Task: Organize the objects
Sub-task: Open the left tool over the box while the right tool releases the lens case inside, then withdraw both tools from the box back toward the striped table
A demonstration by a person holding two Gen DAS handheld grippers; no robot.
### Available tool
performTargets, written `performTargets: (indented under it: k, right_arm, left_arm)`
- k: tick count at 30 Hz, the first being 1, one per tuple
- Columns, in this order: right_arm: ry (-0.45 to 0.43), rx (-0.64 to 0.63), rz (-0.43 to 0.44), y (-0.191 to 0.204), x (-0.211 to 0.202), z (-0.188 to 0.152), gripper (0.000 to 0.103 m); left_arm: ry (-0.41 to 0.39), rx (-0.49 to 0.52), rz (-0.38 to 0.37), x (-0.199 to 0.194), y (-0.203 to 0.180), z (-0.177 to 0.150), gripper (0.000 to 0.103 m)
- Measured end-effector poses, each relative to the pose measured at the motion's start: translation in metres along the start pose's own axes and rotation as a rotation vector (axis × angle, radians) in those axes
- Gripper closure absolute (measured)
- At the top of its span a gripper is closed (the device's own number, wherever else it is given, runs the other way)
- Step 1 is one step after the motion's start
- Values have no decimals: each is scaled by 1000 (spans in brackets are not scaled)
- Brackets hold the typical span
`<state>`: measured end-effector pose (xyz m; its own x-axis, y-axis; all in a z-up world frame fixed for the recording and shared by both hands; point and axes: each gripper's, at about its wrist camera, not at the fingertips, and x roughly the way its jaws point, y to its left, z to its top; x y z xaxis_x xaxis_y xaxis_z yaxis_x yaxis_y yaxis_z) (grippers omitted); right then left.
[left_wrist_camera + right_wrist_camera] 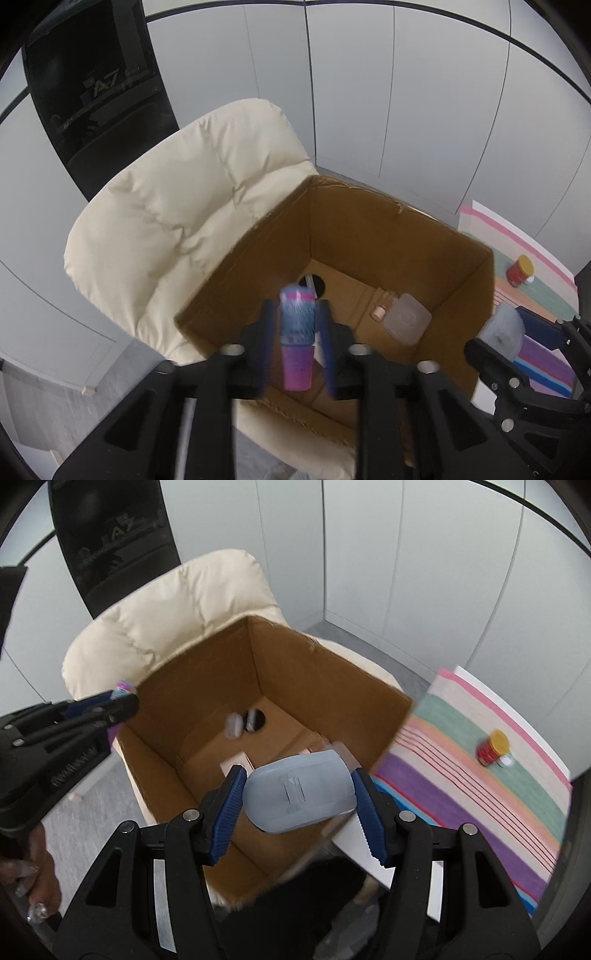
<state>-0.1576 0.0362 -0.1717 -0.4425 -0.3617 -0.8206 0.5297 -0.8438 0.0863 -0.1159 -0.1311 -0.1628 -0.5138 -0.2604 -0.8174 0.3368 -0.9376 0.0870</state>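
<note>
The cardboard box [207, 775] sat on a cream padded chair [177, 221], and a few small things already lay on its floor: a square translucent container [407, 322], a small pinkish piece, and a dark round item near the far corner. So some of the tidying looked done.

Above the box's near-left rim, the left gripper [295, 332] had its fingers [266, 343] either side of a pink and blue tube [296, 332]; the blur left me unable to tell whether they pressed it or had let go.

Over the box's near-right edge, the right gripper [299, 794] clamped a pale blue-grey plastic case [299, 792], rounded and smooth, at a middling opening.

Right of the box, on the striped surface [461, 794], a red jar with a yellow lid [493, 747] still waited.
</note>
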Motion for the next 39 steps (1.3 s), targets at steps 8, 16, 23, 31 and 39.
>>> performTargets:
  k: [8,16,23,31,39]
  right_arm:
    - [4,24,-5,-5,21,0,5]
    - [17,60,-5,-10,20,-5,5]
    - [16,84,-24,-11,6,-13,5]
    - [-2,111,-42,-14,-23,-21,5]
    - [15,143,-38,-14,-63,-54,5]
  left_arm:
    - [87,-95,-64,18,20,-2,12]
    - [61,-42,-40,10,12,-4,12]
    - [69,-37,-63,1,15,-11,12]
    - [47,-16,-100,-33,15,-23,12]
    - [7,16,-131,-77,9,-60,12]
